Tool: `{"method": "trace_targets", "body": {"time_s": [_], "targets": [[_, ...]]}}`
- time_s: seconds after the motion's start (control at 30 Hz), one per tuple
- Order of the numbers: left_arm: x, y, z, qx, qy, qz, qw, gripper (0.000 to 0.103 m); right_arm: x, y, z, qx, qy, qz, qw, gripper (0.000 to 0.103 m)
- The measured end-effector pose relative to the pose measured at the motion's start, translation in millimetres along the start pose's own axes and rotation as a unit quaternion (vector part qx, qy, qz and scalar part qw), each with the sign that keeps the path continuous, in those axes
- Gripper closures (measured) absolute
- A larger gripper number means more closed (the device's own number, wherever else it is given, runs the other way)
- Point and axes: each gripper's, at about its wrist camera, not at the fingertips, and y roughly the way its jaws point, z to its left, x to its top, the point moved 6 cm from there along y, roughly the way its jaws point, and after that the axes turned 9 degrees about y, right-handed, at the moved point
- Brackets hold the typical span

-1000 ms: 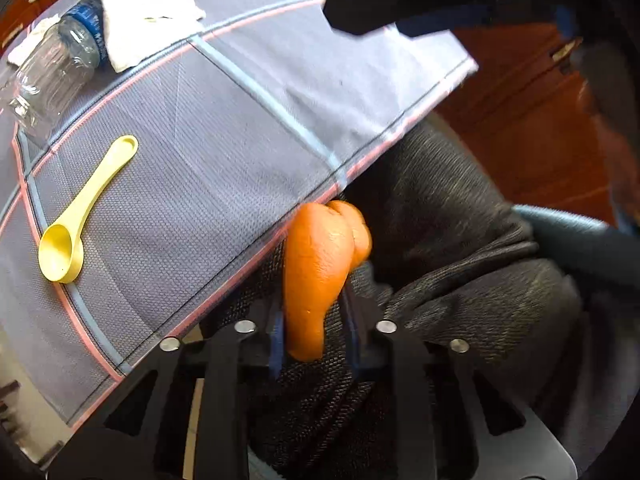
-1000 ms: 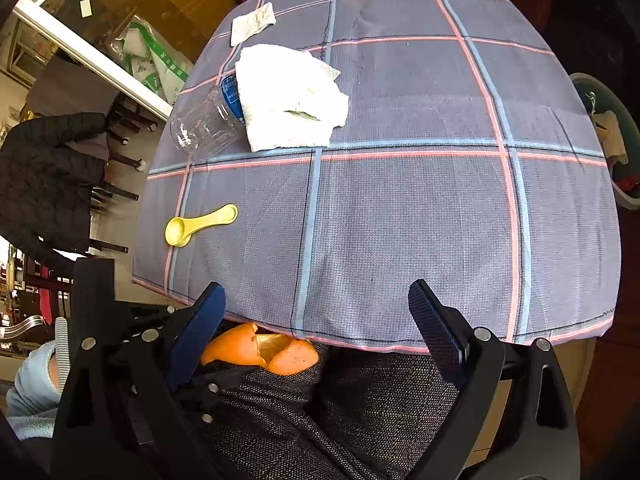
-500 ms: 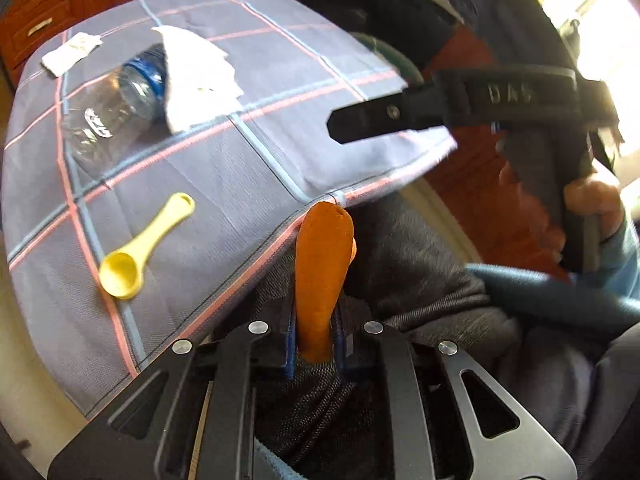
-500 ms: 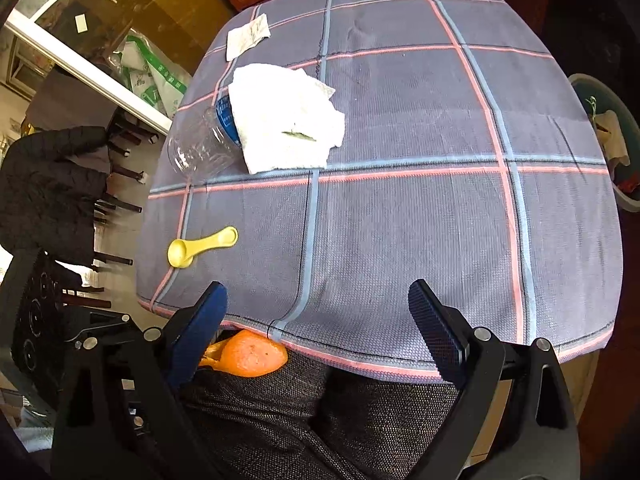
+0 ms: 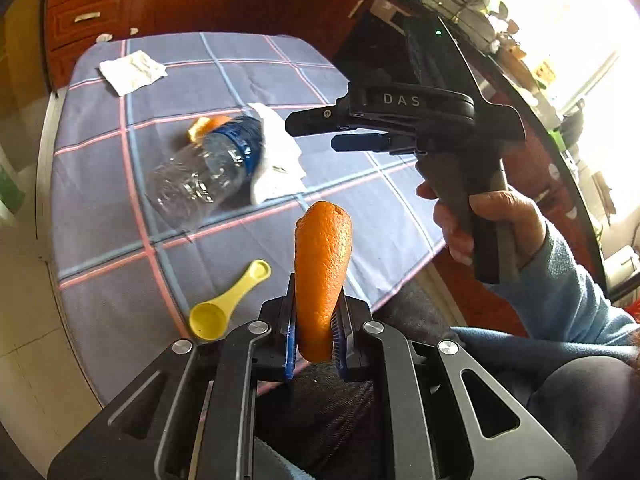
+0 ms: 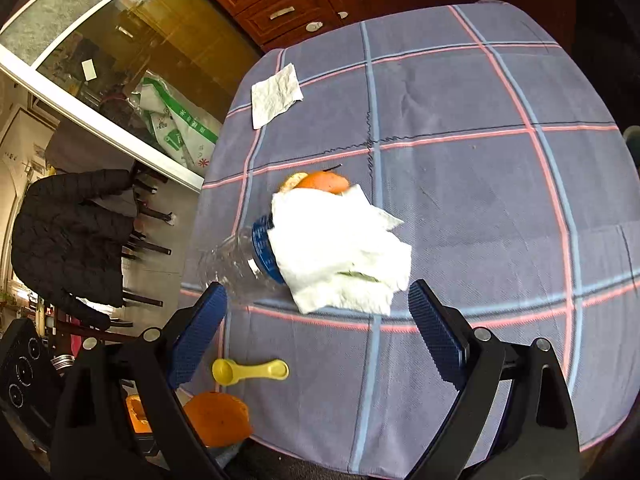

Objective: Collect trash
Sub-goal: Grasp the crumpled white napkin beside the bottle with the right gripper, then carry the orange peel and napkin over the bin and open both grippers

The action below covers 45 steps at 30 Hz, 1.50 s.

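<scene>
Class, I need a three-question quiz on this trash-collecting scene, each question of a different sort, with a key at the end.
1. True or false: the left gripper is shut on an orange peel.
2. Multiple choice: on the tablecloth, what covers the neck end of the plastic bottle?
A. a crumpled white tissue
B. the yellow spoon
C. a black jacket
3. Fill in: the right gripper hangs over the table with its jaws ____.

Key: 1 true; 2 A; 3 open, with nothing between them.
</scene>
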Motion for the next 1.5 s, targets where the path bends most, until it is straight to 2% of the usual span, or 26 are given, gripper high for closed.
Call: {"method": "trace_targets", "body": {"time_s": [0.17,0.23,0.3,0.33,0.37,0.4,0.6,0.93,1.3,1.5], "targets": [[4,8,20,0.019,-0.020,0.010,0.9996,0.088,9,27,0,-0.006,0.000,0.003,1.000,0.014],[5,16,21,0.019,-0.021,0.015,0.9995,0.087,9,30,-4,-0.003,-0.004,-0.003,1.000,0.018],[8,24,21,0.017,-0.022,0.020,0.9994,0.087,7,30,-8,0.006,-0.005,-0.001,1.000,0.052],[10,27,21,0.016,-0.021,0.021,0.9994,0.087,6,28,-10,0.016,-0.002,-0.003,1.000,0.058],[12,29,21,0.016,-0.021,0.022,0.9994,0.087,5,25,-12,0.010,-0.008,-0.011,1.000,0.081],[14,31,19,0.016,-0.022,0.021,0.9994,0.087,4,22,-13,-0.009,-0.021,-0.018,1.000,0.094],[34,48,8,0.020,-0.009,0.023,0.9995,0.086,2,-9,-36,-0.018,-0.014,-0.045,0.999,0.095],[85,93,-33,0.043,0.051,0.034,0.9972,0.084,20,-101,-103,-0.012,0.047,-0.118,0.992,0.095],[137,142,-97,0.053,0.136,0.051,0.9880,0.084,30,-178,-176,-0.013,0.093,-0.181,0.979,0.095],[176,180,-132,0.047,0.170,0.059,0.9826,0.083,37,-216,-232,-0.022,0.133,-0.213,0.968,0.095]]}}
